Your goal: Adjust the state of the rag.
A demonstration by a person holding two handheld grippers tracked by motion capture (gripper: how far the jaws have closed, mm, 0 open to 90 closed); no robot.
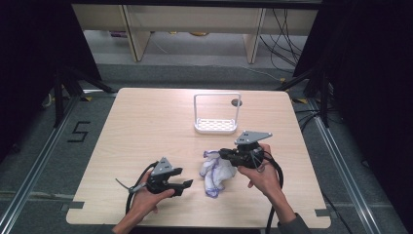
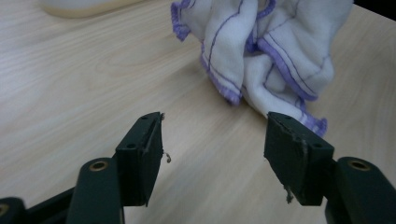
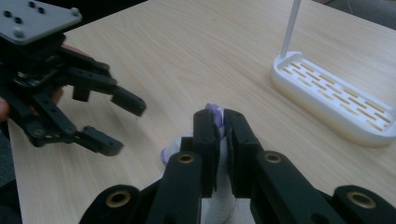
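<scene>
A crumpled white cloth with purple edging [image 1: 215, 171] lies on the wooden table near its front middle; it also shows in the left gripper view as the cloth [image 2: 261, 51]. My right gripper [image 1: 222, 154] is shut on the cloth's upper edge, and a fold of the cloth [image 3: 215, 113] pokes out between its jaws at my right gripper [image 3: 221, 119]. My left gripper [image 1: 187, 186] rests low on the table just left of the cloth, its jaws wide open and nothing between them. The same left gripper [image 3: 119, 123] shows open in the right gripper view.
A white slotted rack with a tall wire frame [image 1: 215, 126] stands behind the cloth, toward the table's far side; the rack's base [image 3: 336, 100] shows at right in the right gripper view. A small round hole [image 1: 236, 103] marks the tabletop behind it.
</scene>
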